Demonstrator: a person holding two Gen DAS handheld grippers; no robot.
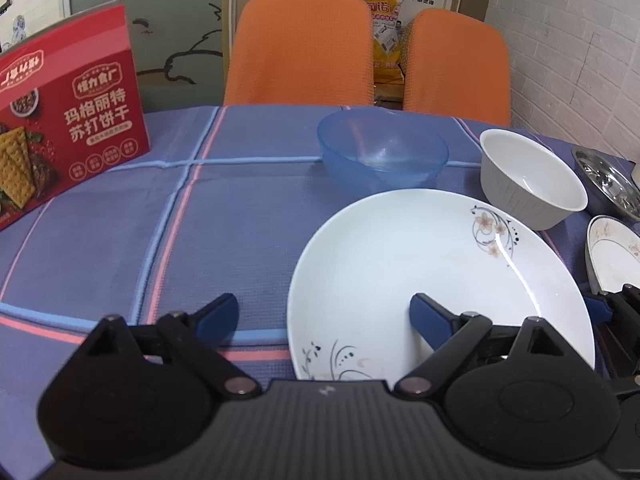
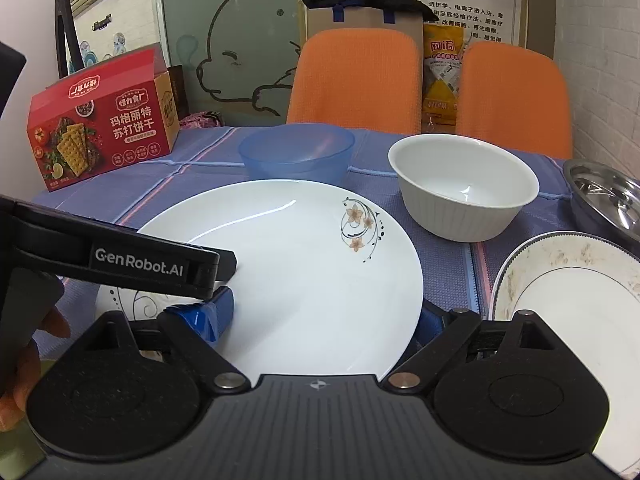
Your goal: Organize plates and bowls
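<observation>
Nothing is stacked yet. The large floral plate (image 2: 296, 264) lies near on the table (image 1: 120, 220), between both grippers' released fingers; blue plastic bowl (image 2: 296, 152), white bowl (image 2: 464, 188), steel dish (image 2: 608, 196) and rimmed plate (image 2: 572, 300) sit apart.

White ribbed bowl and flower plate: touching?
Apart. Right wrist view shows tablecloth between the white ribbed bowl and the flower plate.

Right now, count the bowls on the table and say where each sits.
3. The blue bowl sits behind the big plate. The white bowl stands to its right. The steel bowl is at the far right edge, cut off by the frame, so more may be hidden.
</observation>
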